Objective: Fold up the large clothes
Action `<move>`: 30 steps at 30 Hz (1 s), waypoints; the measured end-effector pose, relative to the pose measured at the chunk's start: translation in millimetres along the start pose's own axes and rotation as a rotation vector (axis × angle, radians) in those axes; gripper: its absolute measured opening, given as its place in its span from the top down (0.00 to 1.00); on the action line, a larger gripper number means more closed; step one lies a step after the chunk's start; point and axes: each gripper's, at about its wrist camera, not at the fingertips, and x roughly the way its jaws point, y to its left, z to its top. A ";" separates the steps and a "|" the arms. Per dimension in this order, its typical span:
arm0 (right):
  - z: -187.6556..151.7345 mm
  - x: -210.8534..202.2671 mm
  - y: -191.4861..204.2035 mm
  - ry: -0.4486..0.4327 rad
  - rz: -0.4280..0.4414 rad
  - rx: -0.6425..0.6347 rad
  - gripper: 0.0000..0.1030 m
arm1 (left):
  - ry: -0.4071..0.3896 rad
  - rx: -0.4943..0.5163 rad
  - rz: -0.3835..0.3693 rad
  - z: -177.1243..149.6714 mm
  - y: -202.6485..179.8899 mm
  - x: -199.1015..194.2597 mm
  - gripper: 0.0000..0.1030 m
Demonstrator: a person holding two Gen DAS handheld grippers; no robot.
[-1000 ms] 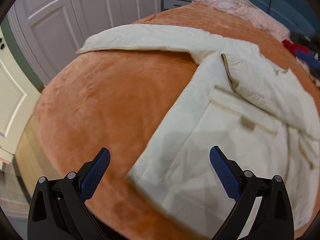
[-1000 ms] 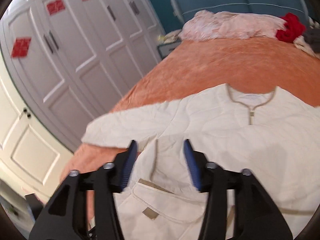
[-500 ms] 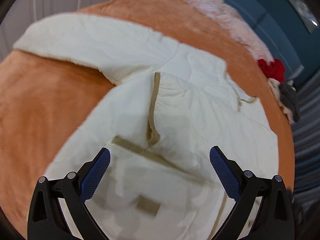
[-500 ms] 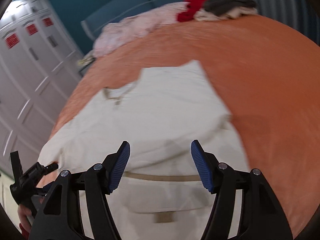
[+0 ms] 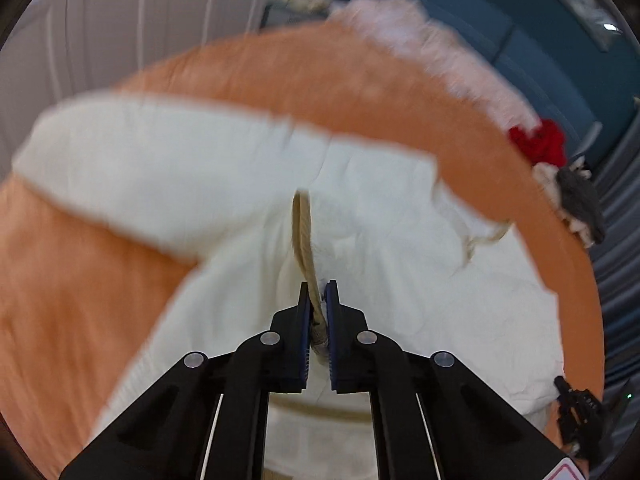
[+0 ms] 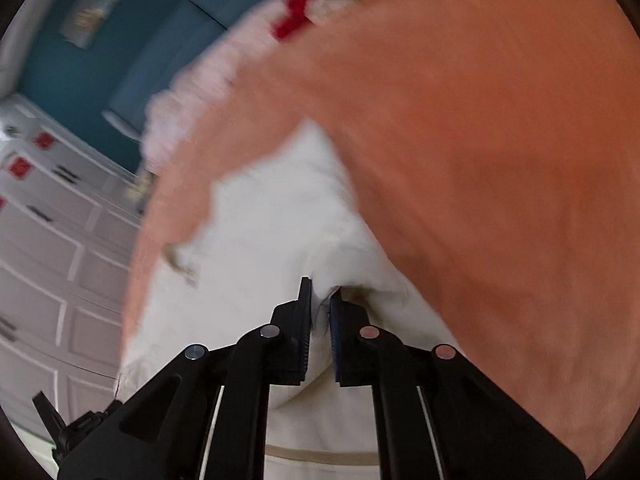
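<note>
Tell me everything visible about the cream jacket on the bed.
The cream jacket lies spread on the orange blanket, soft and lightly quilted by its look, with tan trim. One sleeve stretches out sideways. The left gripper has just closed and pinches the tan-edged fold. The right gripper has just closed too and pinches cloth at the jacket's edge beside bare blanket. The frames are blurred.

one cream garment (image 5: 224, 168) lies under and ahead of both tongs, on one orange blanket (image 5: 80, 288). two grippers: the left gripper (image 5: 317, 300) and the right gripper (image 6: 320, 300), each with two blue pads. beyond the tongs, far side: one pink bundle (image 5: 420, 36), one red item (image 5: 540, 144), one grey item (image 5: 580, 200). one tan trim strip (image 5: 302, 232) runs ahead of the left tongs.
</note>
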 end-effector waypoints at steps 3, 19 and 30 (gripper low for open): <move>-1.2 -24.9 28.5 -0.103 0.024 -0.125 0.94 | -0.100 0.062 0.028 9.7 -7.2 -16.2 0.96; -51.9 54.7 8.7 0.019 -0.264 -0.360 0.93 | -0.057 0.296 0.306 -76.8 -1.7 80.3 0.94; -63.3 -14.9 87.7 -0.123 -0.173 -0.403 0.81 | -0.080 0.298 0.310 -78.3 -5.6 79.3 0.94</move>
